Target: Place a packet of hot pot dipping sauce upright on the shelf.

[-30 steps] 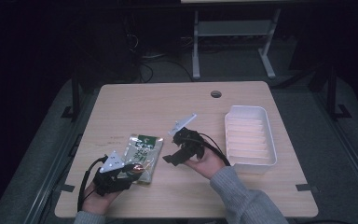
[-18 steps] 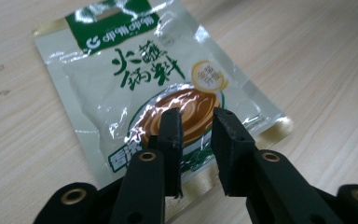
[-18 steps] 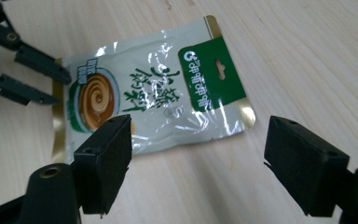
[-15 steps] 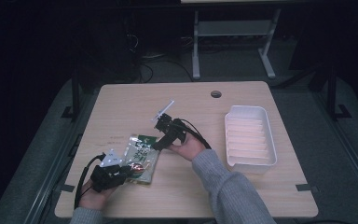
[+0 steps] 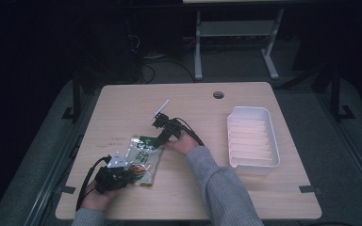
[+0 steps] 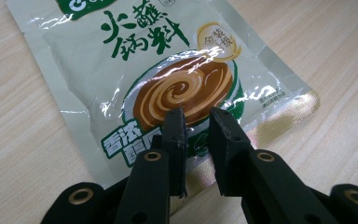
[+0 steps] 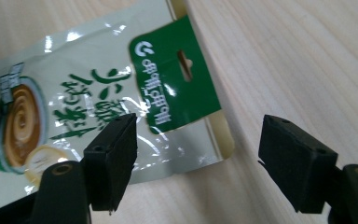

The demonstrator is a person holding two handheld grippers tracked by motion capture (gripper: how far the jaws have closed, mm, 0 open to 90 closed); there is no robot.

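Left tongs point(image 6: 196, 126): jaws narrow, just been closing; they sit at the pouch's bottom edge with a slim gap between them, and whether they pinch the foil cannot be told.
Right tongs point(image 7: 198, 154): jaws wide, just easing inward, straddling the pouch's green top corner without pressing it.
Sauce pouch point(image 5: 143, 158): lies flat on the desk between the two tongs, pale foil with green lettering and a brown swirl picture.
Desk point(image 5: 136, 103): light wood, seen from above.
White tray point(image 5: 253, 137): ribbed, on the desk's right side, well apart from the pouch.
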